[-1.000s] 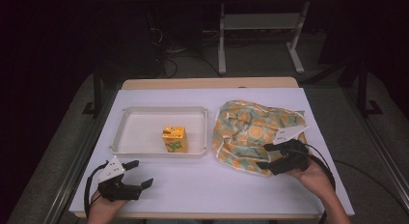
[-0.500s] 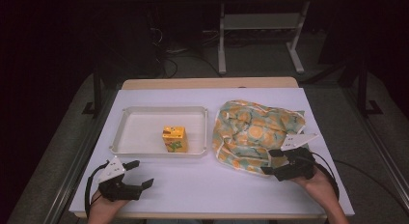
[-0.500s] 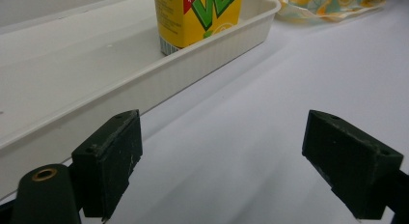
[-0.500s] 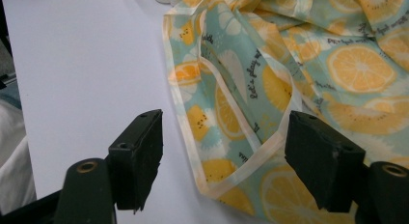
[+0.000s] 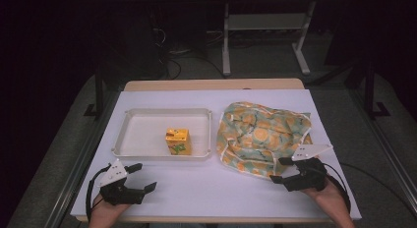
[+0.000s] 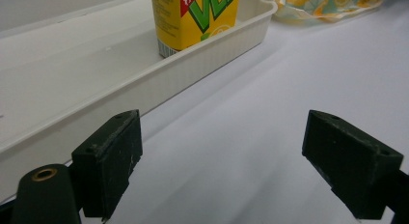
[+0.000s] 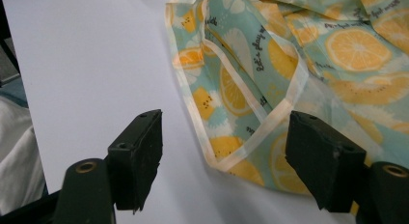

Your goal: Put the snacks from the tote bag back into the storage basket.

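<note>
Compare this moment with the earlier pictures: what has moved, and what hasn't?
The right gripper has drawn back toward the person, off the lemon-print cloth to its near edge, fingers open, holding nothing. The left gripper, tray and yellow carton stayed put.

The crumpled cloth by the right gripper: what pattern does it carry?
Orange and lemon slices on pale teal cloth, cream edging; clearest in the right gripper view.

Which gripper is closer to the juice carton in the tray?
Left. The left gripper sits just in front of the tray holding the juice carton; the right gripper is farther off, by the cloth.
</note>
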{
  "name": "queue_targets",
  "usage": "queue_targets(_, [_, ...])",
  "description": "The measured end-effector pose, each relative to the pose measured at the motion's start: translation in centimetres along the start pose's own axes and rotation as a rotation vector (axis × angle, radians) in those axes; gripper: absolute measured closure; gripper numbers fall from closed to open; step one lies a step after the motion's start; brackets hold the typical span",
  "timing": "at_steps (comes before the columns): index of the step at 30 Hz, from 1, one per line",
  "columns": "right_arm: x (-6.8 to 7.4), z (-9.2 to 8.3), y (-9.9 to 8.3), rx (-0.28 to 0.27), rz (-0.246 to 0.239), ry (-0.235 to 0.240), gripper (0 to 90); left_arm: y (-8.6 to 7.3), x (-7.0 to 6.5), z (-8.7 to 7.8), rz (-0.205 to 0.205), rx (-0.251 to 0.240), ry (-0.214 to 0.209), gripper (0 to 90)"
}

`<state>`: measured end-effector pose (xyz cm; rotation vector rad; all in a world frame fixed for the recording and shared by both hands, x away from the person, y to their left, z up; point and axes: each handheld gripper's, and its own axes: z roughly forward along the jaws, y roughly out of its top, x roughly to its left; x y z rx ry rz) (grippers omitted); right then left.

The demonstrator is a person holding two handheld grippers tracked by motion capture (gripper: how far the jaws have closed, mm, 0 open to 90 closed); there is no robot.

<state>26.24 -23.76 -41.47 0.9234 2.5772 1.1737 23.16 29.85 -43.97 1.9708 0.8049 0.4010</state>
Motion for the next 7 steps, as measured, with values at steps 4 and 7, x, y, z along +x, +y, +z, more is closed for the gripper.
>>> queue_targets(4, [0.24, -0.33, -0.39, -0.007, 0.002, -0.013, 28.0, 0.04, 0.02, -0.02, 0.004, -0.001, 0.000, 13.8])
queue_targets(7, [0.13, -0.48, -0.52, -0.024, -0.002, -0.016, 24.4, 0.10, 0.05, 0.05, 0.005, 0.005, -0.003, 13.8])
